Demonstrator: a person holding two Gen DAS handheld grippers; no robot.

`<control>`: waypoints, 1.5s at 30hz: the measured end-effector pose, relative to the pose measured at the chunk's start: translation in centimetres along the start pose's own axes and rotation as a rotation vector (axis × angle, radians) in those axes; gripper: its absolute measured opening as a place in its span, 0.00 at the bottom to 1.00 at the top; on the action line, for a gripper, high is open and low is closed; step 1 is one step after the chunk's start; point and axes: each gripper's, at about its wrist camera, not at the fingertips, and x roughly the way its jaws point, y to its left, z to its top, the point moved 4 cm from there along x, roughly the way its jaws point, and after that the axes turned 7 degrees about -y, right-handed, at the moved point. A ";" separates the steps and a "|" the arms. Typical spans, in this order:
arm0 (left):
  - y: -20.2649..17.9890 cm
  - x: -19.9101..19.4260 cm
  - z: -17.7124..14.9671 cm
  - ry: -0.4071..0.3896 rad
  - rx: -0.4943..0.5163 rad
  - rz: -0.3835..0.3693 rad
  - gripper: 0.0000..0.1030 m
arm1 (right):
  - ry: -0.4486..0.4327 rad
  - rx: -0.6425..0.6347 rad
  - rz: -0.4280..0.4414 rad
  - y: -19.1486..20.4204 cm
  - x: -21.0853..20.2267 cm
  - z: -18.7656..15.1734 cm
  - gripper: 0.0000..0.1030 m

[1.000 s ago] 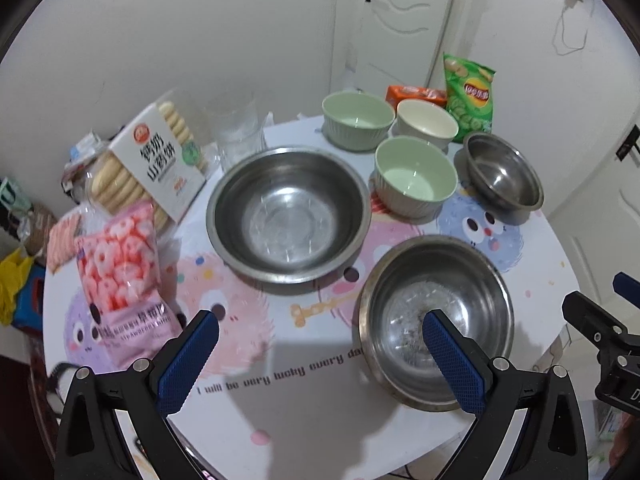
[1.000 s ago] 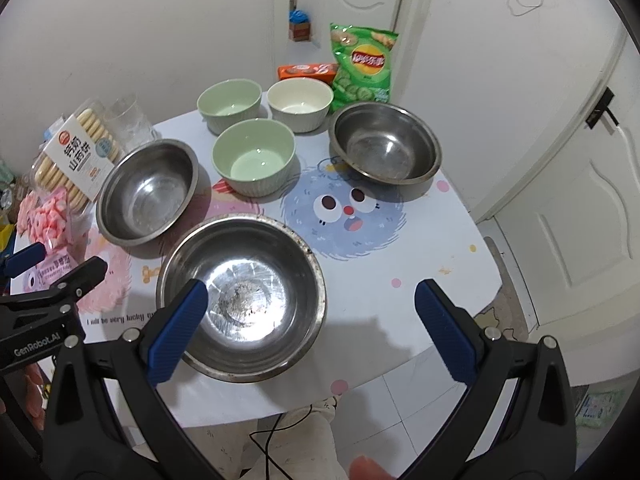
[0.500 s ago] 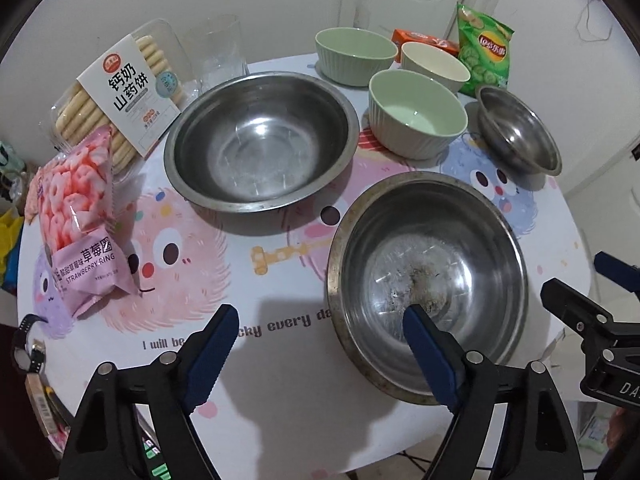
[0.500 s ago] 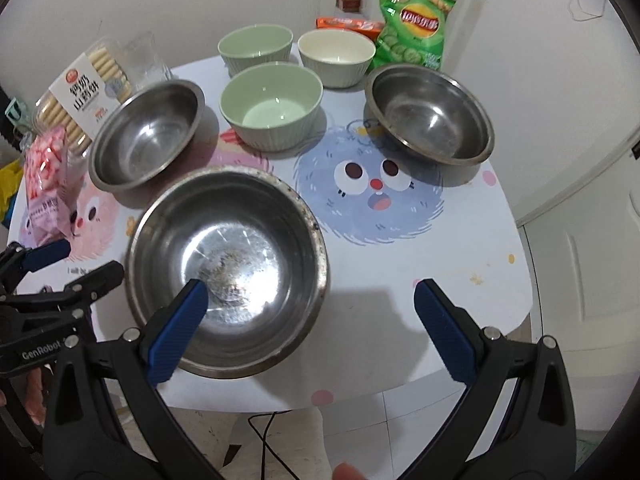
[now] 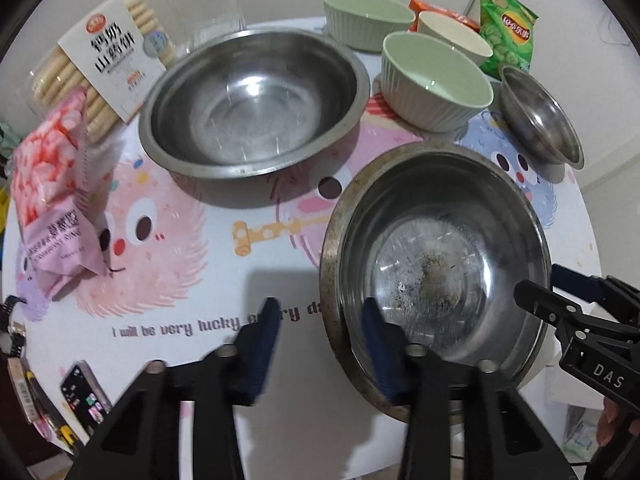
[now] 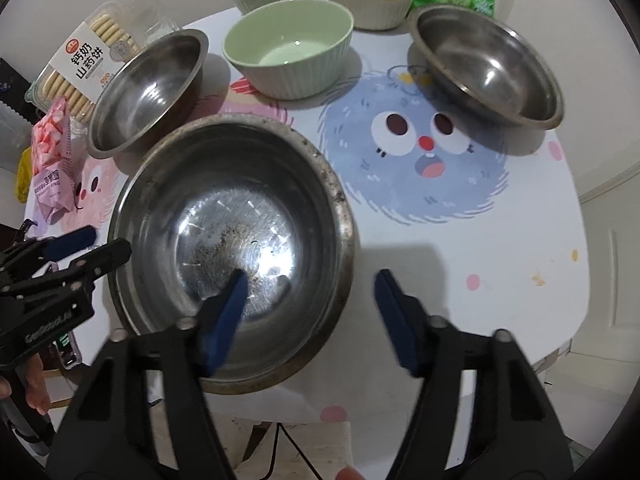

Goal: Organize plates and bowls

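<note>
A large stainless steel bowl (image 5: 436, 276) sits at the near edge of a round table (image 6: 480, 248), its inside scuffed and flecked with dark residue. It looks stiff and light, with a thin, smooth rolled rim, likely slippery, so the rim is the natural place to pinch it. Both grippers straddle that rim from opposite sides: the left gripper (image 5: 320, 320) has one blue pad inside the bowl and one outside on the tablecloth, and the right gripper (image 6: 310, 292) does the same on the bowl's other side. The jaws of both are closing, with the rim between them, but the pads do not yet press on the metal (nothing is gripped so far). Just beyond, on the left, stands a second steel bowl (image 5: 252, 100); farther right is a smaller steel bowl (image 6: 488, 64). Three ribbed ceramic bowls (image 6: 288, 48) cluster at the far side. Snack packets (image 5: 52, 184) lie along the left edge.
</note>
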 end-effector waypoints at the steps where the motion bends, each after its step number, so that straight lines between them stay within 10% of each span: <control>1: 0.0 0.3 -0.1 0.010 -0.005 -0.008 0.31 | 0.011 0.002 0.014 0.0 0.3 -0.1 0.54; 18: -0.1 2.0 0.3 0.056 -0.054 -0.058 0.15 | 0.109 0.055 0.047 -1.5 3.0 -0.2 0.16; 45: 0.6 -3.9 -2.2 -0.003 -0.081 -0.026 0.14 | 0.079 -0.003 0.098 0.9 -2.0 -1.8 0.16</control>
